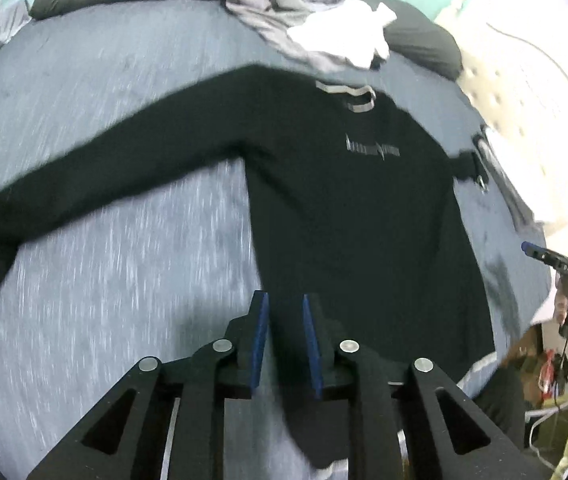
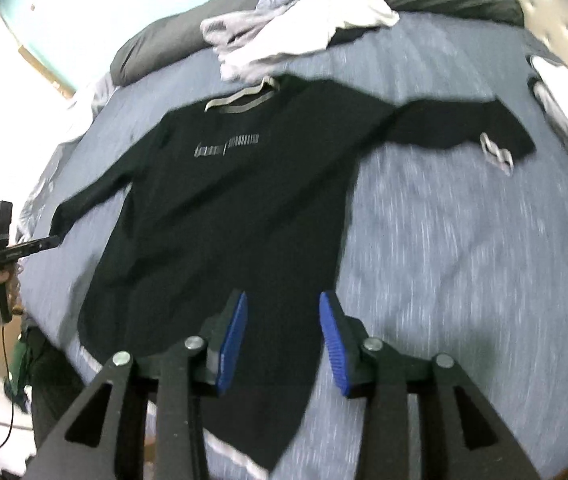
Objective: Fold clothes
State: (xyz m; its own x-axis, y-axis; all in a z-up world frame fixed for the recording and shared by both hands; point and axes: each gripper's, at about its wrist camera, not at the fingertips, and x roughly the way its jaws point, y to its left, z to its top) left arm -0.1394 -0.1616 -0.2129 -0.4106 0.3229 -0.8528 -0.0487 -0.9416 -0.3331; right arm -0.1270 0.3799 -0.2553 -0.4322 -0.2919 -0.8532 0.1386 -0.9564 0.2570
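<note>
While both grippers, left [image 1: 285,300] slightly parted and right [image 2: 284,300] wider, stand empty, limp black sweatshirt [image 2: 228,216] drapes easily; pinch sleeve cuff [image 2: 495,156] at two o'clock.

Black fingers [image 2: 232,336], blue-padded

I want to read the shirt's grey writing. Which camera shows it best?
The right wrist view: the grey chest print on the black long-sleeved shirt sits nearer the centre, larger. The left wrist view shows it smaller, blurrier. Neither is readable.
</note>
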